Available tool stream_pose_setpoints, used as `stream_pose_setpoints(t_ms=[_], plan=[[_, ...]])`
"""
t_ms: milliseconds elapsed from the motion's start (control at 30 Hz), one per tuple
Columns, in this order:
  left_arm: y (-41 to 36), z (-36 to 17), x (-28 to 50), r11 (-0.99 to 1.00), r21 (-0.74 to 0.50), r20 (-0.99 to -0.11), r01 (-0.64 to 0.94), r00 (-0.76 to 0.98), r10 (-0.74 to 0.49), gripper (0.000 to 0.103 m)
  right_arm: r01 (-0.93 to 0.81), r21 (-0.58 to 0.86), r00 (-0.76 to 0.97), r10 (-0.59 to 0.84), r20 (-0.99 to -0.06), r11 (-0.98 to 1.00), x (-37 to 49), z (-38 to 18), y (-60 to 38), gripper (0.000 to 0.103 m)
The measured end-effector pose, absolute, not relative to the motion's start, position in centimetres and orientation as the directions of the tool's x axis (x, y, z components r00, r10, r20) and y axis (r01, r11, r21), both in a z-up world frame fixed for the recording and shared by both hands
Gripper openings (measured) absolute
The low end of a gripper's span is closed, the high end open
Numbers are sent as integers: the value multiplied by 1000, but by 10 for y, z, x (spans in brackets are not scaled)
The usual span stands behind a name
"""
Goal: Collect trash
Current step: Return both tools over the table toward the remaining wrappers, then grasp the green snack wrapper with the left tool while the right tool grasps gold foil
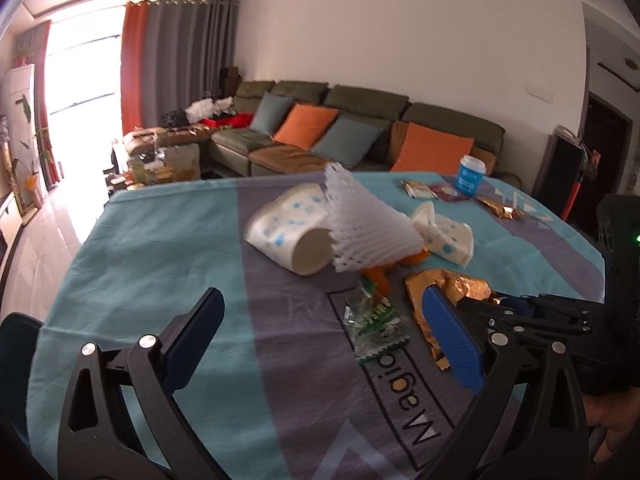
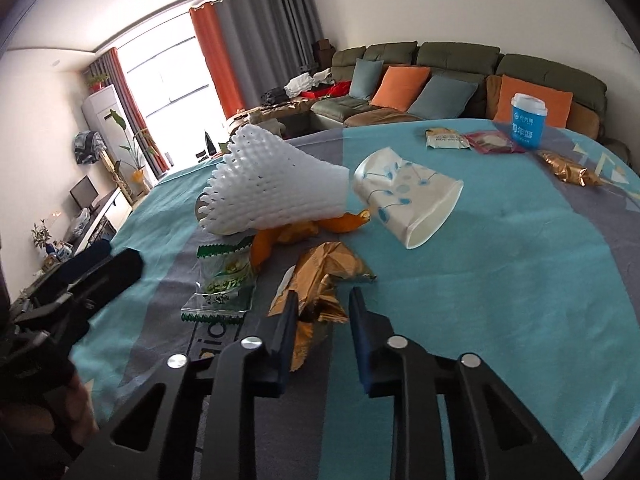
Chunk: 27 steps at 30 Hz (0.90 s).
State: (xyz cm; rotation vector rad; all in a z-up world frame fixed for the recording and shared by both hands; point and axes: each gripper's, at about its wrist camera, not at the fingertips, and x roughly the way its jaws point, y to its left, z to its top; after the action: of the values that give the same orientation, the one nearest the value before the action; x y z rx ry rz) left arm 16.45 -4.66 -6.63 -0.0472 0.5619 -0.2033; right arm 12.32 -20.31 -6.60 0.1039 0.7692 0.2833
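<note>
Straddling the crumpled gold wrapper (image 2: 320,280), the right claw (image 2: 323,312) has its pads either side of the foil on the cloth-covered surface (image 2: 500,280); whether they already press it I cannot tell. The left claw (image 1: 320,312) stands wide and released near the green packet (image 1: 374,326). Foil like this looks feather-light, crinkly and slick, so it will likely crush flat and may slide; a bite on its bunched middle seems safer than on a loose edge.

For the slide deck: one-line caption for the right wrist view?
Right gripper closing around crumpled gold foil wrapper on the teal-and-grey tablecloth.
</note>
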Motion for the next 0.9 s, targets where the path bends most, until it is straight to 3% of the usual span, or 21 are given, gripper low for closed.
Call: stream_pose_setpoints(t_ms=[100,167,200,400,533,633,900], plan=[[-55,-74,173,974,-104,-550,199,805,-223,93,-216,205,678,297,-673,955,124,-66,-204,19],[-61,-81,180,973,-101,-577,208,784,-228,73,-211,212,674,300,-675,954,124,-67,-206,16],[-63,-84,185,970,-111,-597,217,765,-240,68,-211,216,673,302,-675,953,124,-67,-207,12],[-70,-95,202,964,-135,-648,228,716,-260,43,-203,226,672,303,-676,953,123,-66,-213,12],[-78,-103,211,957,-146,-678,252,679,-282,17,-204,228,673,306,-673,952,122,-65,-215,12],[-80,-106,211,954,-148,-683,262,670,-290,8,-205,228,677,306,-670,952,122,-64,-216,12],[-77,-99,199,944,-160,-655,288,684,-320,4,-215,211,693,301,-655,954,114,-57,-216,12]])
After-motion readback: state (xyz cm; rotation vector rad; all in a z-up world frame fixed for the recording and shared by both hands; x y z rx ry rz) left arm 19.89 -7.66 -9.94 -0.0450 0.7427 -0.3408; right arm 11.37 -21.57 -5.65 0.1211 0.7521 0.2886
